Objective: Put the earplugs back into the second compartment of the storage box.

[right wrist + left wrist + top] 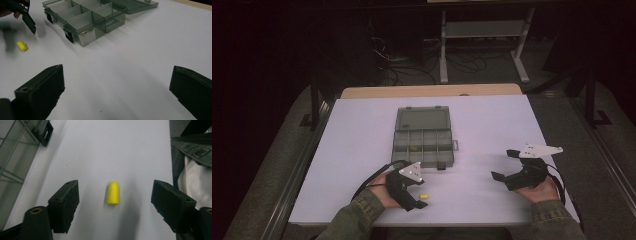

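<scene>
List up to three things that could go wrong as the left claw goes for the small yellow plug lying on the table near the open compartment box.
1. The yellow plug is small and rounded, lying loose between the open jaws of the left claw; an uneven squeeze may make it roll or pop out.
2. The compartment box sits close by; a swing of the claw might knock it.
3. Its compartments look narrow, so a drop could miss.

Dim room — grey floor point(572, 130), cables point(412, 65), perhaps a shelf stand point(484, 30).
</scene>
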Tool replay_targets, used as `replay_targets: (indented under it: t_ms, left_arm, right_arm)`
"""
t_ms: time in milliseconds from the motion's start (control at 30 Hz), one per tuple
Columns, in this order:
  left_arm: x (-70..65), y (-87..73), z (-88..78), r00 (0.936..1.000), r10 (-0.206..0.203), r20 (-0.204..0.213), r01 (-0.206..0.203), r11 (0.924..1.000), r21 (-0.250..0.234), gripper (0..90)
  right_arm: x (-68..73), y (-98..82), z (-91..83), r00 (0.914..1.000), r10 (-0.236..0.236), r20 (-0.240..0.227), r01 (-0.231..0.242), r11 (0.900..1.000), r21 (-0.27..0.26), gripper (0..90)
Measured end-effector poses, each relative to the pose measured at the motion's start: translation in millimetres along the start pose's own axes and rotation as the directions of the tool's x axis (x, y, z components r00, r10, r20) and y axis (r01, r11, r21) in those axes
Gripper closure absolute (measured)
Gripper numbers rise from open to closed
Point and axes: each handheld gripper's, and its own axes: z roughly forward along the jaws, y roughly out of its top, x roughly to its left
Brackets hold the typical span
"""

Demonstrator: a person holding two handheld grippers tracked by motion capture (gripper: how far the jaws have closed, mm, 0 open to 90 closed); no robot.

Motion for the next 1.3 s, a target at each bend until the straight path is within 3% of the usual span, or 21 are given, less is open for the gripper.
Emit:
replay_targets:
  t_ms: [100,167,267,667,700,933,1300]
  left_arm:
    - [-3.7,2.0,-2.2,0.9993,0.034,-0.018,-0.034,0.9994,-0.011,37.0]
    - [-5.4,3.9,-1.6,0.9982,0.041,-0.042,-0.042,0.9991,-0.002,46.0]
    - [-6.0,5.1,0.2,0.9979,0.042,-0.05,-0.041,0.9991,0.009,51.5]
    - [-2.7,3.9,6.2,0.9991,0.039,-0.015,-0.038,0.997,0.068,78.3]
    - [-1.8,4.6,5.9,0.9995,0.032,0.003,-0.033,0.9967,0.074,79.3]
    - [0.3,5.4,4.6,0.9995,0.029,0.008,-0.03,0.9968,0.075,81.0]
    - [6.4,9.3,-17.2,0.9997,0.024,-0.011,-0.024,0.9997,0.004,81.4]
  right_arm:
    - [-0.4,0.0,-0.2,1.0,0.001,0.0,-0.001,1.0,0.0,0.0]
    - [-0.3,-0.1,0.3,1.0,0.0,0.0,0.0,1.0,0.002,0.0]
    - [0.0,0.0,0.6,1.0,-0.001,0.0,0.001,1.0,0.002,0.0]
    - [-0.2,-0.1,0.2,1.0,-0.001,0.002,0.001,1.0,0.005,0.0]
    - [0.1,0.1,0.0,1.0,-0.001,0.002,0.001,1.0,0.003,0.0]
    - [-0.4,-0.1,-0.9,1.0,-0.004,-0.005,0.004,1.0,-0.002,1.3]
    - [0.5,0.3,-1.1,1.0,-0.001,-0.009,0.001,1.0,-0.007,0.8]
